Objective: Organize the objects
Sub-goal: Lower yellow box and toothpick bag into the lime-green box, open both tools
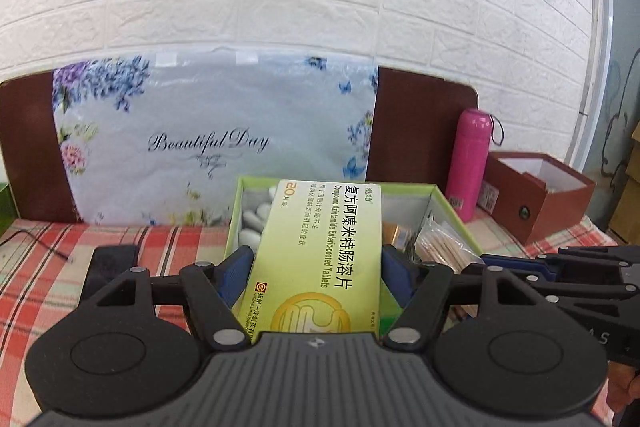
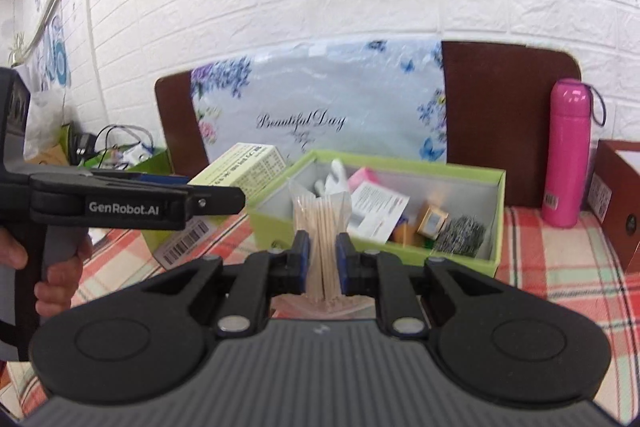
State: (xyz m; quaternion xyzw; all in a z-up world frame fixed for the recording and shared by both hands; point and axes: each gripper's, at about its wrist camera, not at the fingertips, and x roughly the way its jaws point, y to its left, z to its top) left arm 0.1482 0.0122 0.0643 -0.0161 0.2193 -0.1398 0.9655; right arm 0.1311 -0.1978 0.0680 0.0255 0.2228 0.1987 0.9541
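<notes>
L claw clamped on tablet box; R claw clamped on toothpick pack.
Both items held just above/beside green organizer box on checked bench.

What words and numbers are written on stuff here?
"Beautiful Day": flowered bag against the wall.
"Compound Azintamide Enteric-coated Tablets", "20", "复方阿嗪米特肠溶片": green medicine box in the left hand-held gripper.
"GenRobot.AI": that gripper's side, right wrist view.
Too small or blurred: barcodes, leaflet, pink bottle label.
</notes>
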